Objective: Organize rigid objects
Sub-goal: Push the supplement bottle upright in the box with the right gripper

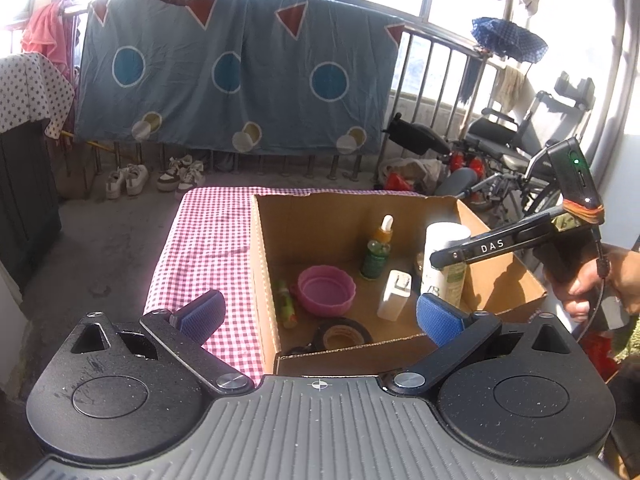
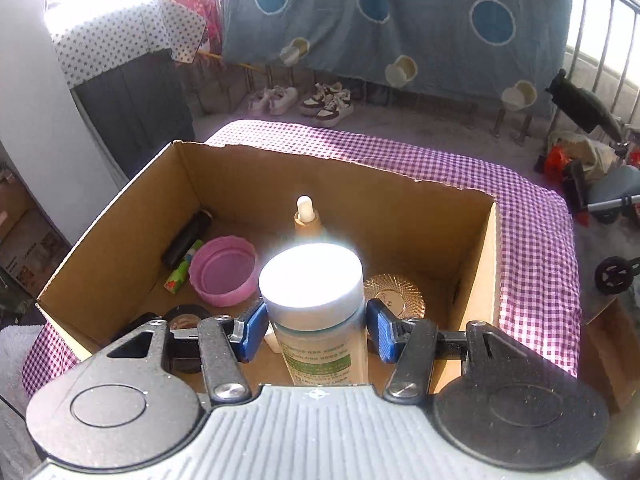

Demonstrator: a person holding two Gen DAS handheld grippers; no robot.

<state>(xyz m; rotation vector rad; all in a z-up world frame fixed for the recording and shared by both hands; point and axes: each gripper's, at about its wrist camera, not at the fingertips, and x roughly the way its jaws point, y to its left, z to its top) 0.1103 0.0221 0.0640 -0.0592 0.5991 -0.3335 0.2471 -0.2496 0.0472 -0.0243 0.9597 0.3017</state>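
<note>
right gripper: pads bracketed 1 white-capped bottle, upright in the cardboard box; contact not clear
left gripper: jaws wide apart, empty, at the box's near edge
right view only: 1 black cylinder, 1 gold dish
left view only: 1 white charger
both views: 1 pink bowl, 1 dropper bottle, 1 tape roll
</note>
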